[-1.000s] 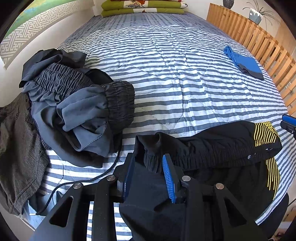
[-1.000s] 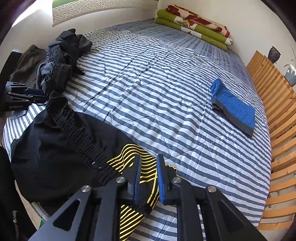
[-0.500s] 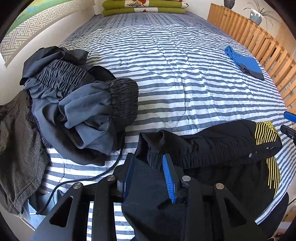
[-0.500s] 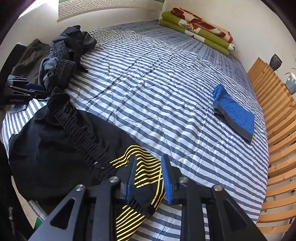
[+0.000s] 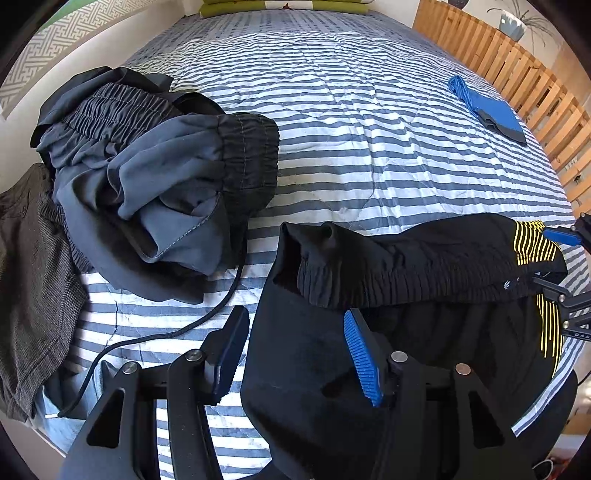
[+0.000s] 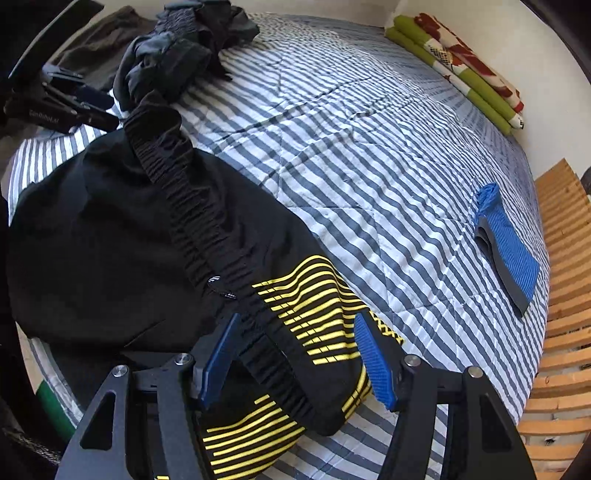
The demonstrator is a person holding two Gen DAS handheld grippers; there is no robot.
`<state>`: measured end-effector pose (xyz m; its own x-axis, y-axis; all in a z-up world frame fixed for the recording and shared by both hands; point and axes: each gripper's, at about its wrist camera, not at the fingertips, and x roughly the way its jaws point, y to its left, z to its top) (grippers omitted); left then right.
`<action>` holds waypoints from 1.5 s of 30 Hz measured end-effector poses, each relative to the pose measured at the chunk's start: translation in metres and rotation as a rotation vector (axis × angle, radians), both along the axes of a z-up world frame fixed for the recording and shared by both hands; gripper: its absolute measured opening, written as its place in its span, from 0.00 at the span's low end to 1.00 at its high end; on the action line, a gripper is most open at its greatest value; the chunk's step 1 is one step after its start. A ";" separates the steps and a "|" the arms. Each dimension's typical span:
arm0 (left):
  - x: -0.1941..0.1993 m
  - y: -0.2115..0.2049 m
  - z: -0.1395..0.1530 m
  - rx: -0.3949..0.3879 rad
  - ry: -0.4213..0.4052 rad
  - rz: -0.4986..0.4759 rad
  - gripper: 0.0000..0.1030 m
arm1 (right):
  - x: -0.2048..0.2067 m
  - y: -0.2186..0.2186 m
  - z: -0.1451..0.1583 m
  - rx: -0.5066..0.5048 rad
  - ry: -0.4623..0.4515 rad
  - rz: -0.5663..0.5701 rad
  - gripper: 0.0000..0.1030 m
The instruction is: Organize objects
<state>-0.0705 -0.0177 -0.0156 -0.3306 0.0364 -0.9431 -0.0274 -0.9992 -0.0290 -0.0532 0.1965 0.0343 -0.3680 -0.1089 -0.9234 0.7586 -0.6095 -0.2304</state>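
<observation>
Bed (image 5: pixel 362 122) under blue-white striped quilt, sunlit. Wooden slatted frame (image 5: pixel 517 74) along one side (potted plant (image 5: pixel 513 22) behind). White walls (image 6: pixel 517 40); folded green bedding (image 6: pixel 461 74) at far end.

1 black shorts (image 5: pixel 406 258), 1 blue garment (image 5: pixel 487 110), perhaps 3 heaped garments (image 5: pixel 155 162).

A blue-and-white striped quilt (image 5: pixel 351 122) is spread over the bed. A wooden slatted frame (image 5: pixel 517 70) is seen along its far side, and a potted plant (image 5: pixel 513 22) behind. Folded green bedding (image 6: pixel 465 70) is stacked against the wall.
</observation>
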 end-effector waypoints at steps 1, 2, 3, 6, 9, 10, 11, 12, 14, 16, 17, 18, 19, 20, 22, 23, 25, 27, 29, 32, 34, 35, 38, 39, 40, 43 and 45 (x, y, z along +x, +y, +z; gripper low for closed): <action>0.000 0.000 0.000 0.000 0.000 -0.001 0.56 | 0.000 -0.005 -0.006 0.010 -0.003 0.010 0.58; 0.001 0.000 -0.001 -0.001 0.001 -0.002 0.56 | -0.001 -0.011 -0.012 0.022 -0.009 0.022 0.58; 0.001 -0.001 -0.001 -0.003 0.001 -0.001 0.56 | -0.001 -0.016 -0.018 0.037 -0.009 0.034 0.58; 0.000 -0.003 -0.001 0.001 0.002 0.003 0.56 | -0.008 -0.027 -0.028 0.053 -0.001 0.030 0.58; 0.001 -0.005 0.000 0.002 0.001 0.001 0.56 | -0.023 -0.024 -0.027 -0.014 -0.057 -0.026 0.55; 0.001 -0.005 0.000 0.001 0.000 -0.002 0.55 | -0.027 -0.021 -0.025 -0.039 -0.076 -0.046 0.45; 0.001 -0.004 -0.001 0.001 0.000 -0.004 0.55 | -0.032 -0.017 -0.023 -0.062 -0.099 -0.072 0.36; 0.001 -0.003 -0.001 0.002 -0.001 -0.008 0.56 | -0.037 -0.014 -0.021 -0.087 -0.123 -0.100 0.31; 0.001 0.000 -0.002 0.005 -0.002 -0.012 0.56 | -0.047 -0.005 -0.018 -0.110 -0.142 -0.147 0.13; 0.001 0.004 -0.003 0.018 -0.006 -0.022 0.55 | -0.051 0.001 -0.016 -0.125 -0.149 -0.166 0.13; 0.001 0.008 -0.003 0.021 -0.007 -0.035 0.55 | -0.050 0.004 -0.014 -0.143 -0.160 -0.161 0.13; 0.001 0.014 -0.004 0.015 -0.006 -0.050 0.55 | -0.048 0.005 -0.011 -0.152 -0.165 -0.153 0.13; 0.001 0.020 -0.005 0.007 -0.006 -0.064 0.55 | -0.043 0.006 -0.009 -0.151 -0.156 -0.142 0.14; 0.000 0.028 -0.006 0.000 -0.007 -0.083 0.55 | -0.038 0.008 -0.006 -0.146 -0.148 -0.130 0.21; -0.001 0.044 -0.008 -0.026 0.002 -0.118 0.56 | -0.027 0.013 -0.002 -0.139 -0.128 -0.116 0.39; -0.003 0.054 -0.008 -0.043 0.009 -0.140 0.56 | -0.020 0.017 0.001 -0.133 -0.106 -0.115 0.48; -0.007 0.075 -0.011 -0.073 0.020 -0.191 0.56 | -0.009 0.024 0.004 -0.114 -0.058 -0.126 0.49; -0.012 0.097 -0.014 -0.124 0.031 -0.247 0.57 | -0.002 0.037 0.007 -0.096 -0.024 -0.167 0.50; -0.017 0.116 -0.019 -0.191 0.047 -0.293 0.57 | -0.002 0.053 0.009 -0.093 -0.003 -0.239 0.51; -0.030 0.133 -0.027 -0.243 0.044 -0.318 0.57 | -0.001 0.076 0.009 -0.138 -0.032 -0.335 0.52; -0.035 0.139 -0.029 -0.273 0.048 -0.331 0.57 | 0.000 0.083 0.006 -0.152 -0.054 -0.372 0.52; -0.037 0.142 -0.029 -0.282 0.052 -0.340 0.57 | 0.000 0.085 0.005 -0.153 -0.047 -0.385 0.52; -0.047 0.142 -0.031 -0.262 0.042 -0.338 0.25 | -0.003 0.088 0.002 -0.190 -0.071 -0.420 0.52; -0.050 0.139 -0.031 -0.248 0.028 -0.326 0.07 | -0.004 0.089 0.000 -0.200 -0.088 -0.429 0.52; -0.054 0.135 -0.029 -0.228 0.030 -0.308 0.06 | -0.004 0.089 -0.001 -0.206 -0.096 -0.438 0.52; -0.061 0.117 -0.011 -0.157 0.052 -0.243 0.05 | -0.002 0.087 -0.002 -0.205 -0.104 -0.441 0.52; -0.066 0.100 0.008 -0.125 0.078 -0.196 0.04 | -0.001 0.082 -0.003 -0.194 -0.109 -0.431 0.51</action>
